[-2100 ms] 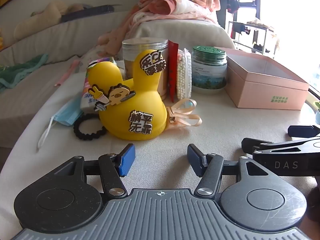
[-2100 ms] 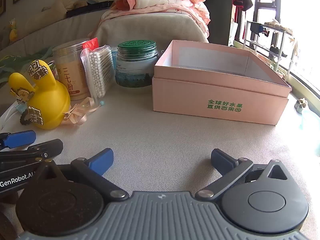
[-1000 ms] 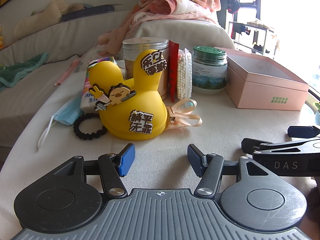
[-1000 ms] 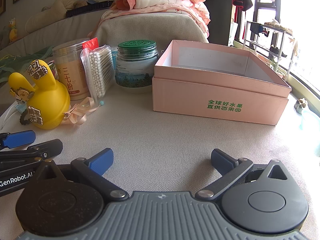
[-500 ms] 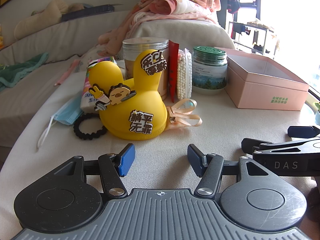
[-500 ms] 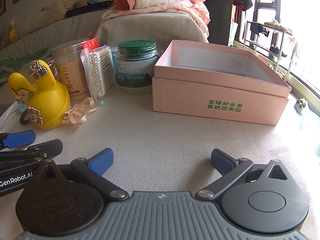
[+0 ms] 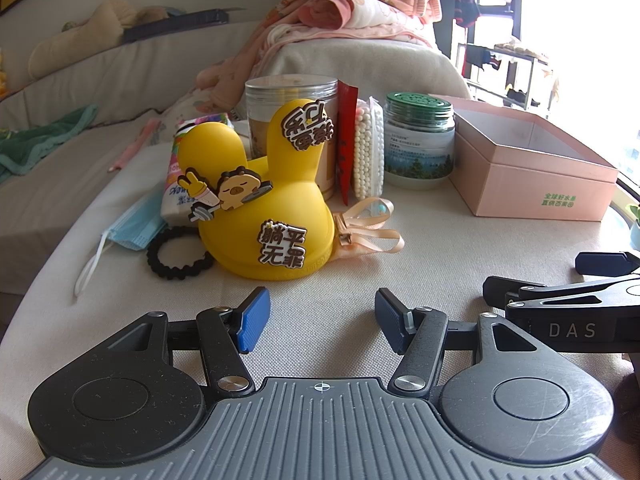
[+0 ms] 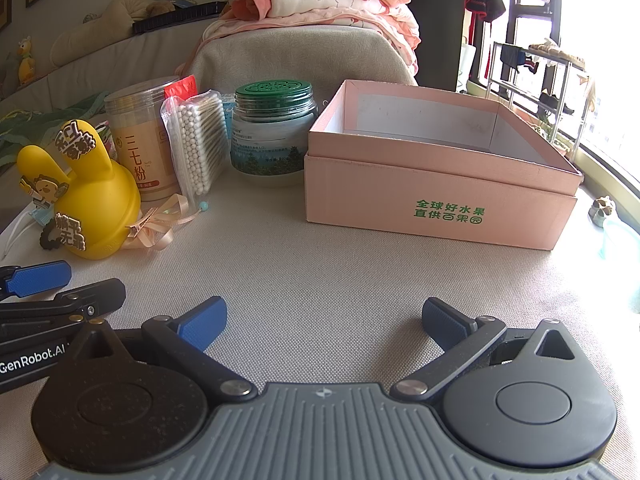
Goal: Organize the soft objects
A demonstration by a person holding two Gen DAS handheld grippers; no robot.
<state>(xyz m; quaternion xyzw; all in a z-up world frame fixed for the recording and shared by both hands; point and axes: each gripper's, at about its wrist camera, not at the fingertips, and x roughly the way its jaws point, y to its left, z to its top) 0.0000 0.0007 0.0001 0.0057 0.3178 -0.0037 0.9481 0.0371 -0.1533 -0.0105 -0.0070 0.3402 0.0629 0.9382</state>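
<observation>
Beige cloth-covered bench [image 8: 340, 280] holds everything, sofa behind it. Biggest item is the pink box [image 8: 440, 208], open-topped, straight ahead of the right tool [image 8: 324, 320], well apart. Yellow rubber bunny toy [image 7: 264, 208] sits near the left tool [image 7: 322, 318], dead ahead, not touching. Black hair tie [image 7: 178, 258] touches the toy's left side. Both tools gape open, holding nothing.

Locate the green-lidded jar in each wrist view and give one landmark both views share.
Left wrist: green-lidded jar stands right of centre, between the cotton swab pack and the pink box.
Right wrist: jar stands left of centre, beside the box.
Shared landmark: the yellow rabbit-eared toy.
</observation>
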